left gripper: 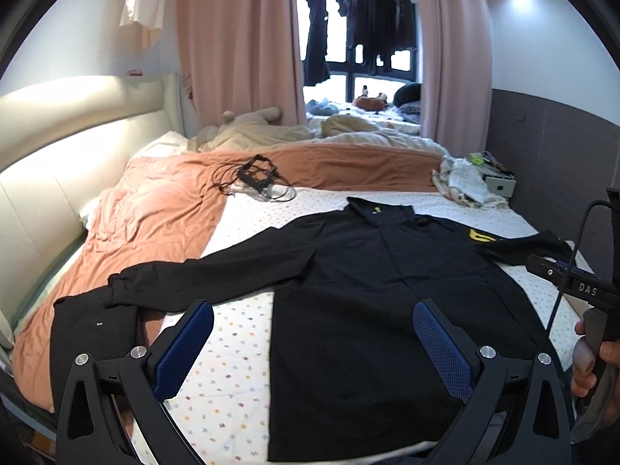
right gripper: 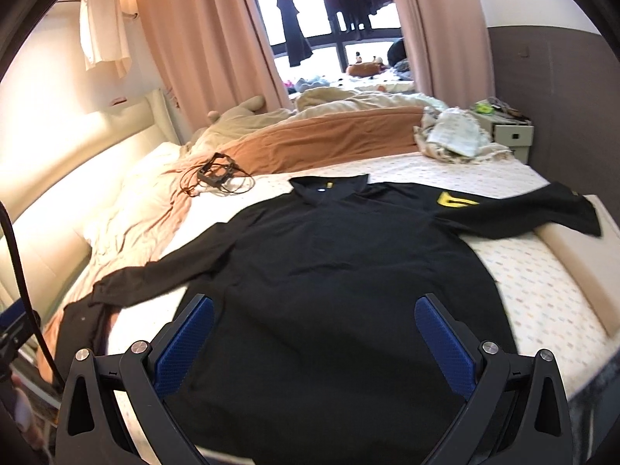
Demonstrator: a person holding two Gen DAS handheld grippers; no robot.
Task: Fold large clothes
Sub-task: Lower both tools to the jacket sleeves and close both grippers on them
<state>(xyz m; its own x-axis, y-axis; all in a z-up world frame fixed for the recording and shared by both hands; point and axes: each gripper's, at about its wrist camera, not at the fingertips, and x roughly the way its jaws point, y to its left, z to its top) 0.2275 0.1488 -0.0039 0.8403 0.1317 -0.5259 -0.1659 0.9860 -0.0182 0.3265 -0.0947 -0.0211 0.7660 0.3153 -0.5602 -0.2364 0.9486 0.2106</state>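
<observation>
Both my tongs hang over the near edge of the bed, and neither has anything in it. My left gripper stands wide open, blue pads spread apart, nothing between them but sheet and cloth below. My right gripper is just as wide, its jaws empty too.

The black long-sleeved shirt lies flat, front up, straight ahead of my right tongs, hem nearest me, collar at the far end. From my left tongs it sits ahead and to the right. One sleeve runs out to the left, its cuff draped onto the orange duvet; the other stretches right, past a yellow logo, toward the mattress corner.

Under it all, the dotted white sheet. Beyond the collar, ahead and left, a small black frame with tangled cables lies where sheet meets duvet. At the right edge of my left view, my other hand grips the right tool's handle.
</observation>
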